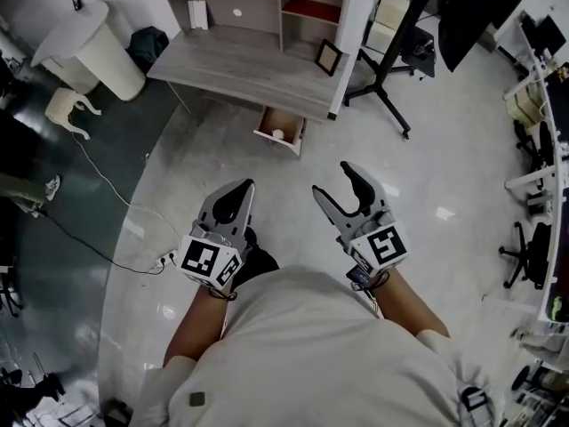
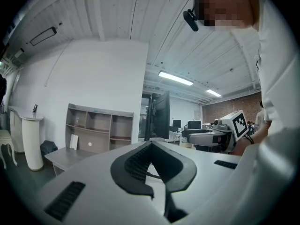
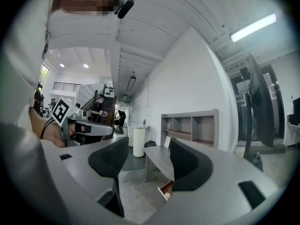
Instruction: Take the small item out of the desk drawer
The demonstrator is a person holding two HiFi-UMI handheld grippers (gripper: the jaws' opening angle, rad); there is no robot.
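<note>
Desk [image 1: 240, 65] ahead; right fingers [image 3: 188, 167] apart, empty.

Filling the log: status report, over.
Left gripper shut, empty; right gripper open. Small white item lies in open drawer, both grippers well short. No obstacle seen.

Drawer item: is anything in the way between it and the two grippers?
Nothing visible does. The drawer stands open, the small white item lies uncovered inside, and only floor separates it from the left gripper and the right gripper.
</note>
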